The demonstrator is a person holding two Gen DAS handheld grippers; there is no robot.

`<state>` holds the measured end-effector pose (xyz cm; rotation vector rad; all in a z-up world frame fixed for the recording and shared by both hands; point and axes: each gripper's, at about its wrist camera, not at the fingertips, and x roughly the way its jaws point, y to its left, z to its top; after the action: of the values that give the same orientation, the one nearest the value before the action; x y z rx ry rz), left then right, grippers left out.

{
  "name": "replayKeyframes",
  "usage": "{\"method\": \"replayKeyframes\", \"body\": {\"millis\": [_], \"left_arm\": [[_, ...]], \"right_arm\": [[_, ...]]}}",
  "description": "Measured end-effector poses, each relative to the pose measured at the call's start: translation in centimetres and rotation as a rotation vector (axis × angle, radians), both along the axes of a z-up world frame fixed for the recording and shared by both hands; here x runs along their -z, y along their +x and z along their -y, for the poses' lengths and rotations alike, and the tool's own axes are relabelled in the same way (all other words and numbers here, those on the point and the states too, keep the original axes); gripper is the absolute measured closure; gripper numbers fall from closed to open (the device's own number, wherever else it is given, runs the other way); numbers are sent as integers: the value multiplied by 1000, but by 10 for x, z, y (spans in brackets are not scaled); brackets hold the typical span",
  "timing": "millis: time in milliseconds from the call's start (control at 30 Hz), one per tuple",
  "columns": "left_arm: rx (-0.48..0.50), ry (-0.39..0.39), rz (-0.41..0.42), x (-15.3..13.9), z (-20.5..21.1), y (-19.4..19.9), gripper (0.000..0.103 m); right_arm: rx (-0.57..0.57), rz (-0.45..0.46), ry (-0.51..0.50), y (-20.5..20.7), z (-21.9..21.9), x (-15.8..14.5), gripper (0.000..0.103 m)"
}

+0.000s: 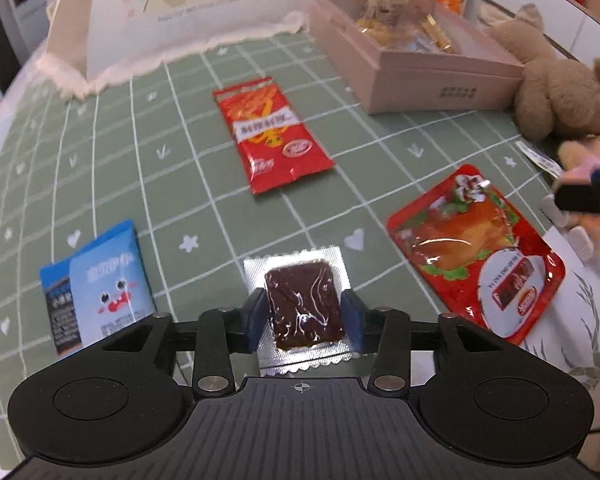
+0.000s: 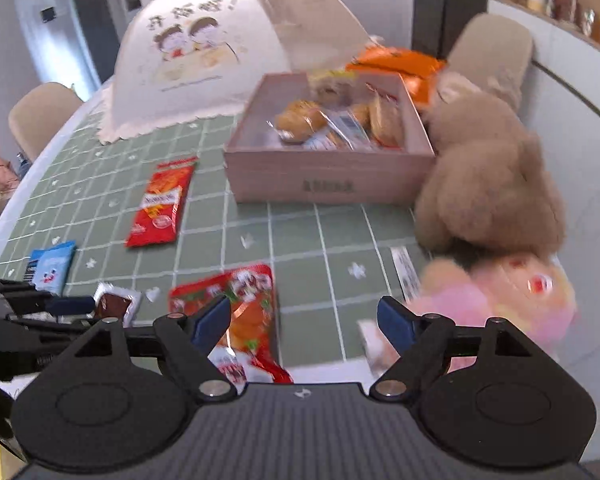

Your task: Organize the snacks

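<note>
My left gripper (image 1: 305, 312) is shut on a silver packet holding a dark brown snack (image 1: 303, 305), low over the green checked tablecloth. That packet also shows in the right wrist view (image 2: 114, 305). A long red sachet (image 1: 270, 134) lies ahead in the middle. A red pouch with an orange snack (image 1: 476, 252) lies to the right, and a blue packet (image 1: 96, 288) to the left. A pink box (image 1: 436, 72) holding several wrapped snacks stands at the back right. My right gripper (image 2: 304, 322) is open and empty above the red pouch (image 2: 248, 320).
A white dome food cover (image 1: 180, 12) stands at the back left. A brown plush bear (image 2: 488, 176) and a pink plush toy (image 2: 512, 304) sit to the right of the box (image 2: 328, 180). The table's rounded edge runs along the left.
</note>
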<state>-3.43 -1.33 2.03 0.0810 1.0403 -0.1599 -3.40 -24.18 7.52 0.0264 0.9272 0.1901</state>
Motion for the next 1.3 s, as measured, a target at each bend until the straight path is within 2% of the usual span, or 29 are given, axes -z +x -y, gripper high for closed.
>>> {"method": "replayKeyframes", "body": {"millis": [67, 200, 300, 433, 533, 667, 833, 1033, 1067, 1133, 1167, 1233, 1300], "left_arm": [[-1, 1, 12, 1, -1, 4, 51], [16, 20, 14, -1, 2, 7, 51], [35, 5, 11, -2, -2, 1, 59], [-16, -30, -7, -3, -17, -12, 60], [-93, -52, -5, -3, -35, -23, 60], [-174, -77, -10, -5, -57, -35, 60], [-217, -111, -17, -6, -69, -45, 60], [-239, -124, 1, -5, -71, -48, 60], [-244, -125, 4, -5, -71, -48, 60], [-252, -128, 9, -4, -70, -49, 60], [-255, -130, 10, -4, -71, -48, 60], [-262, -133, 12, -4, -70, -51, 60], [-267, -134, 12, -5, -70, -52, 60]], "right_arm": [[-2, -20, -5, -2, -1, 6, 21], [-24, -39, -18, -7, -8, 14, 20], [-39, -33, -20, -5, -14, 13, 18], [-80, -34, -12, 11, -31, 10, 17], [-145, -38, -11, 30, -57, 8, 15], [-250, -12, -3, 59, -104, 4, 7], [-373, 25, -77, 89, -168, 11, 4], [-352, -31, -154, 138, -208, 38, 5], [-338, -39, -158, 144, -210, 41, 8], [-327, -64, -148, 149, -211, 45, 24], [-336, -87, -134, 149, -211, 46, 40], [-349, -89, -125, 141, -209, 43, 46], [-386, -102, -122, 128, -207, 42, 48]]}}
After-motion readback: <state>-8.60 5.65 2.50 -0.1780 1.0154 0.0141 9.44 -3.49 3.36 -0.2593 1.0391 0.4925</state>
